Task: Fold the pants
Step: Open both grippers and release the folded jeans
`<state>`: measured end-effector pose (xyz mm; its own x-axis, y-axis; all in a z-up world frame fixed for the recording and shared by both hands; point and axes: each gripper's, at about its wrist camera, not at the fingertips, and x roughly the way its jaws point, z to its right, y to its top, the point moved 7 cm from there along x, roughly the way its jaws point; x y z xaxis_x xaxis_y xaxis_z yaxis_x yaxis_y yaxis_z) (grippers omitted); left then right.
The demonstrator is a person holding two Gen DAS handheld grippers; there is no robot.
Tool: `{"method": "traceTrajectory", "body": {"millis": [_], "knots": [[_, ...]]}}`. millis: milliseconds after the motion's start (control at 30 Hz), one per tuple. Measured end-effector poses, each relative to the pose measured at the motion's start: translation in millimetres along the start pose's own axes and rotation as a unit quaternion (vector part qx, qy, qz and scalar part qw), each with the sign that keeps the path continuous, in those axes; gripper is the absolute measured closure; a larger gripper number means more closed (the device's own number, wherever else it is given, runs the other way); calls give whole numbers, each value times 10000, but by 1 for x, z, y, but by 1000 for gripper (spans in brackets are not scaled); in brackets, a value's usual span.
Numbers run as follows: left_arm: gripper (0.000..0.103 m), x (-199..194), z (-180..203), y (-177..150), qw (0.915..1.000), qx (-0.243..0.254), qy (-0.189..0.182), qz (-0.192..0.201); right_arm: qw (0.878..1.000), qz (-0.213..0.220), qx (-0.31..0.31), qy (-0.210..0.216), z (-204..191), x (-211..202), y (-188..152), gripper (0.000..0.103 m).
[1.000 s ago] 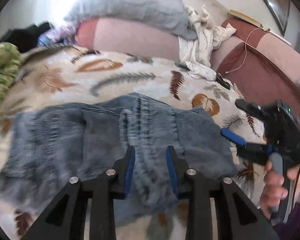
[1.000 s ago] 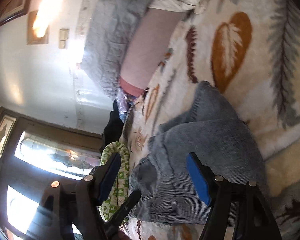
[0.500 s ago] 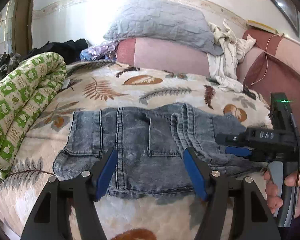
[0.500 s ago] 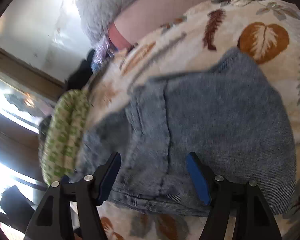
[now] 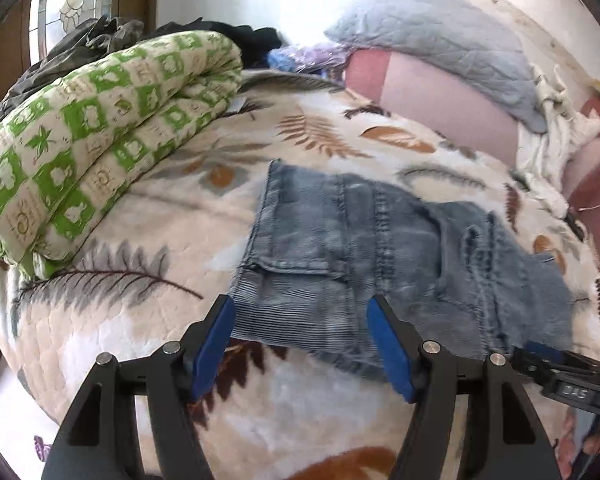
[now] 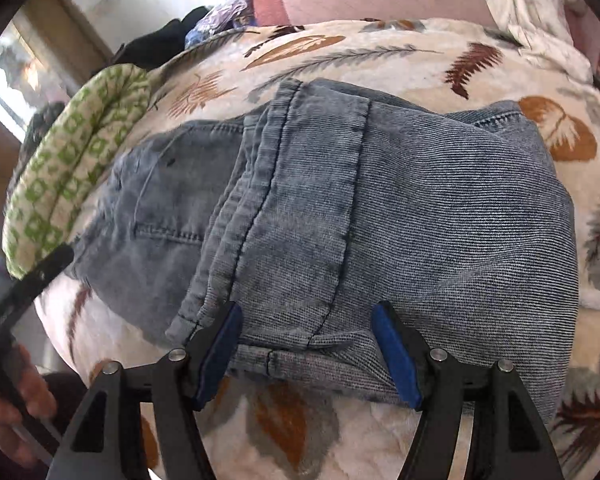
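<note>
While both tools gape empty, the folded pants (image 6: 380, 216) fill the frame centre on the bed (image 6: 380, 44), long axis left to right, near hem between the right tool (image 6: 306, 354) pads, left tool (image 5: 300, 344) at their left corner.

The left gripper (image 5: 300, 344) fills the lower middle of the frame, its blue-padded jaws spread wide and holding nothing, just at the near edge of the folded jeans (image 5: 380, 248). The jeans lie on a leaf-print blanket (image 5: 180, 216). A rolled green-and-white quilt (image 5: 92, 140) sits upper left, a grey pillow (image 5: 432, 32) upper right.
</note>
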<state>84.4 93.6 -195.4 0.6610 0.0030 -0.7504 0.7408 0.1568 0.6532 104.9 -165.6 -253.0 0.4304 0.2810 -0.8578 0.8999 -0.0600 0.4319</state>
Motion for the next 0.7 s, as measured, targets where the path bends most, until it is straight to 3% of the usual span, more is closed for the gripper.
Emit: {"method": "traceTrajectory", "body": {"millis": [167,267,467,567,700], "knots": [[34,3,-9,-5,9999,-144,-81,-3,9999,-58,-137,-78,-2,-3,-5,31],[34,-6,-15,-4,9992,-246,-249,194,10000,-25,-13,-35,-6,-9,1,32],[28,-20,-32,0,9976,-244,-397,520,9906,1253,32,551,-25,-63,32,31],[28,-16,-41,-2,9979,-300,-367,447,9834,1573,35,902,-41,-71,37,31],[28,-7,-47,-4,9976,-449,-456,282,9839,1541,-110,902,-61,-58,37,31]]}}
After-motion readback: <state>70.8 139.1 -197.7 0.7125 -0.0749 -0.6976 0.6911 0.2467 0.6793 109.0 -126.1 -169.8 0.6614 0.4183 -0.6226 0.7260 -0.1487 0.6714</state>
